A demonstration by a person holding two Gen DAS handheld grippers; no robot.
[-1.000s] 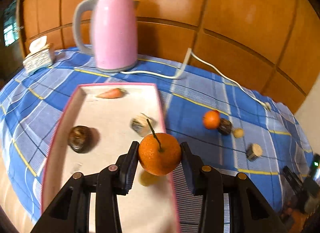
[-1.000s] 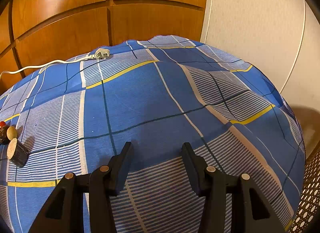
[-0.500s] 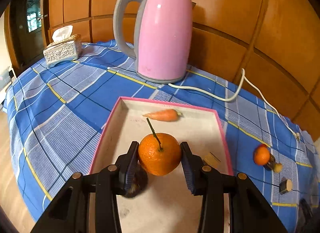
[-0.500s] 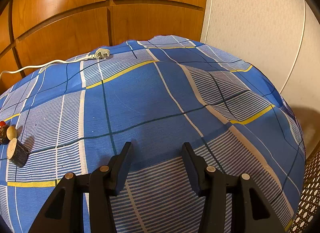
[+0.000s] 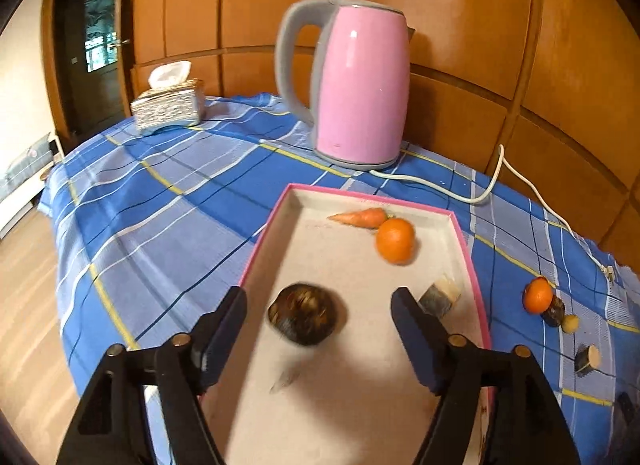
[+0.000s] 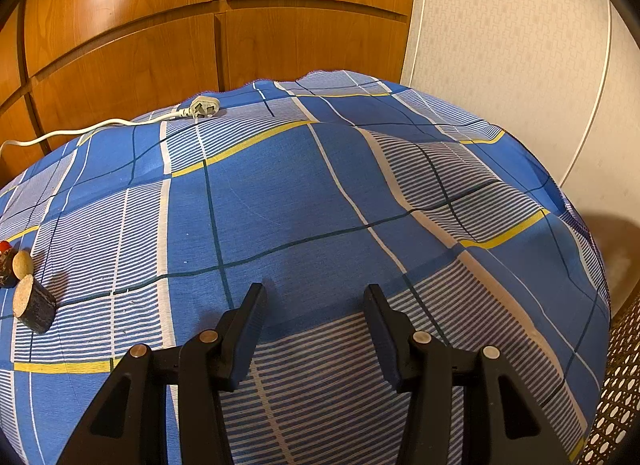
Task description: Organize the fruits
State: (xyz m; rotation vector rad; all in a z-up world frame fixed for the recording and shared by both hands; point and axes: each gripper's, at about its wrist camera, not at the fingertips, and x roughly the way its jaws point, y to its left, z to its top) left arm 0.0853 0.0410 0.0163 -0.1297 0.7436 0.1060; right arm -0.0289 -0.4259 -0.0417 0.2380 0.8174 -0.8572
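The round orange mandarin (image 5: 395, 240) lies inside the pink-rimmed cardboard tray (image 5: 467, 253), touching the small orange carrot (image 5: 359, 217) at the tray's far end. It looks light, smooth and prone to rolling, so it is best gripped across its widest part. The left gripper (image 5: 319, 307) hovers over the tray's near half, spread wide and empty. The right gripper (image 6: 315, 307), well off from the tray, is parted and holds nothing.

My left gripper (image 5: 319, 307) and right gripper (image 6: 315, 303) look alike: matte black plastic frames with triangular cutouts, round silver screws at the joints, and dark blue-black finger pads (image 6: 246, 327).
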